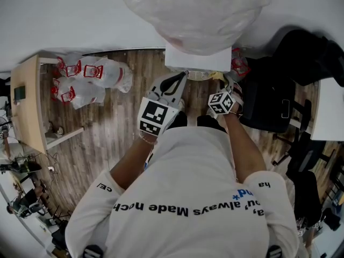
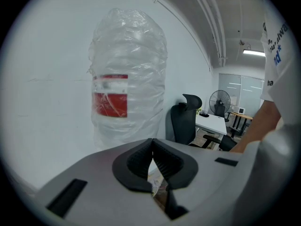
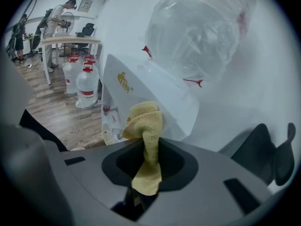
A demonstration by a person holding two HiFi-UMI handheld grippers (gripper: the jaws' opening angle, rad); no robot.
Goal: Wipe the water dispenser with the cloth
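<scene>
The white water dispenser [image 1: 196, 57] stands against the wall with a big clear bottle [image 1: 194, 12] upside down on top. In the right gripper view its white body [image 3: 155, 98] fills the middle under the bottle [image 3: 197, 27]. My right gripper [image 3: 149, 145] is shut on a yellow cloth [image 3: 146, 126], bunched close to the dispenser's upper front edge; I cannot tell if it touches. My left gripper [image 2: 153, 160] is shut with nothing in it, pointing up at the bottle [image 2: 128, 98]. In the head view both grippers [image 1: 174, 85] [image 1: 228, 93] sit just before the dispenser.
Spare water bottles [image 1: 88, 79] with red caps lie on the wooden floor to the left, beside a wooden desk [image 1: 27, 106]. A black office chair [image 1: 274, 95] stands close on the right. Two people [image 3: 56, 18] stand at a table far left.
</scene>
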